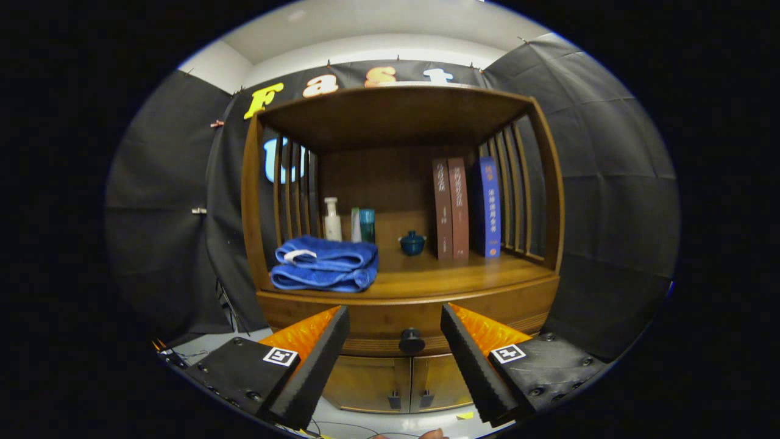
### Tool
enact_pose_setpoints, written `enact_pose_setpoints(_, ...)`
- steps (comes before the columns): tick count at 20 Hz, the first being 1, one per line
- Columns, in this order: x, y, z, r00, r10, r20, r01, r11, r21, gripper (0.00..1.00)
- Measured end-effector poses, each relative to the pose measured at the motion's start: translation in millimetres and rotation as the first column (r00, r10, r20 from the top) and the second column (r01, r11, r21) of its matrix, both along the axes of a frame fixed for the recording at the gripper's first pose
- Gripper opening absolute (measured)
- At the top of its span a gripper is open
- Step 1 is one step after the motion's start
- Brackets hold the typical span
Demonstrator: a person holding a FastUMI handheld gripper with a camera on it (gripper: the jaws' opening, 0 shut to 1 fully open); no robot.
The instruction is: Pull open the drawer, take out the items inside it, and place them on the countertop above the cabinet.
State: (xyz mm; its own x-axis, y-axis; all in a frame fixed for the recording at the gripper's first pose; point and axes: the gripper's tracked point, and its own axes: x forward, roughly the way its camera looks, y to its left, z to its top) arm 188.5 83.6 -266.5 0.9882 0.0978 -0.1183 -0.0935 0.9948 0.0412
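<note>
Drawer [408, 317] shut, nothing out yet; gripper [395, 341] wide open, empty, drawer knob [412, 340] just ahead btwn fingers.

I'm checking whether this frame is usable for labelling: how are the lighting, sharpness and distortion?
Gripper view: even, soft light, with the underside of the cabinet roof in shadow; focus is sharp on the blue towel, the books and the drawer knob; fisheye bending bows the countertop edge and side posts; no glare; the open gripper frames the knob without touching it.

Black cloth walls [152, 201], white ceiling [365, 30], pale floor [201, 347]
</note>
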Motion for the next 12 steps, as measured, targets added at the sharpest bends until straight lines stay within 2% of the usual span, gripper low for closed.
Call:
enact_pose_setpoints(6, 51, -14, -68, 0.994, -0.042, -0.102, 0.044, 0.999, 0.014, 0.99)
enact_pose_setpoints(12, 79, -23, -108, 0.983, -0.039, -0.178, 0.038, 0.999, -0.006, 0.57)
